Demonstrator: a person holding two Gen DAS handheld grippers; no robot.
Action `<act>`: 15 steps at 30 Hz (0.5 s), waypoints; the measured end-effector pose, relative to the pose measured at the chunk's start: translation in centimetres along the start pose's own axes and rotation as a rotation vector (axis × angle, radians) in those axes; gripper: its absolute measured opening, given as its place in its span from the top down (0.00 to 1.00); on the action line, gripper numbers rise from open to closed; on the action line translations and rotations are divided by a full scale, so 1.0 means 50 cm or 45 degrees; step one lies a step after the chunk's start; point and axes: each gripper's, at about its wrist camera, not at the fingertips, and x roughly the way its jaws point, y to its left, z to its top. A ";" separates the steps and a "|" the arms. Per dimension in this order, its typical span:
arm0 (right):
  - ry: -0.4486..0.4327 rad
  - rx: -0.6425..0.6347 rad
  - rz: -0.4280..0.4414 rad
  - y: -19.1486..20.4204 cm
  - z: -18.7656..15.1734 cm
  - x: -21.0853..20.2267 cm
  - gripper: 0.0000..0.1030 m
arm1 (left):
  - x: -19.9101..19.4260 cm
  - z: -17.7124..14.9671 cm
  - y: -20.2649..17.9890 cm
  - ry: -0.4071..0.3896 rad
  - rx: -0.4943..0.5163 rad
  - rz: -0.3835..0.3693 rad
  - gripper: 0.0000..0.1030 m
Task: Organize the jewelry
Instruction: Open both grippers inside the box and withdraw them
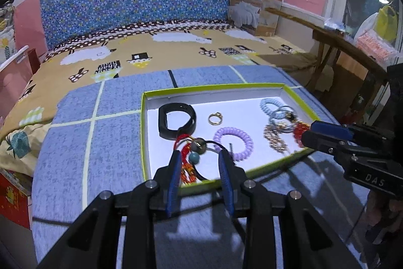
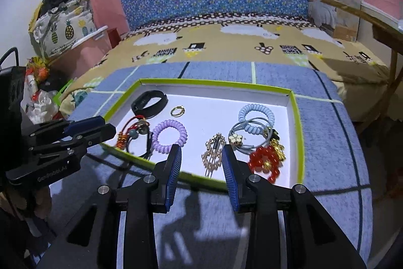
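Inside the green-rimmed tray (image 2: 299, 132) on the blue quilt (image 2: 335, 198): black band (image 2: 149, 103), gold ring (image 2: 177, 110), purple coil tie (image 2: 169, 136), gold hair clip (image 2: 213, 153), red beads (image 2: 264, 160). Left gripper (image 1: 200, 158) and right gripper (image 2: 201, 152) both spread, holding nothing, at the near rim.

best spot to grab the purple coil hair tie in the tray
Take the purple coil hair tie by its near arc, coming from above with one finger inside the ring and one outside. It lies flat on the white tray floor, and that side sits closest to the open right gripper.
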 end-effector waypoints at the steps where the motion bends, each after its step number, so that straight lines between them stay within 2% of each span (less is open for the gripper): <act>1: -0.008 0.004 0.000 0.001 -0.004 -0.010 0.67 | -0.012 -0.005 -0.004 -0.010 -0.004 -0.002 0.70; 8: -0.053 0.031 0.009 0.010 -0.040 -0.081 0.67 | -0.078 -0.039 -0.026 -0.052 -0.027 -0.003 0.70; 15: -0.086 0.029 -0.029 0.023 -0.084 -0.134 0.67 | -0.129 -0.081 -0.040 -0.080 -0.030 0.013 0.70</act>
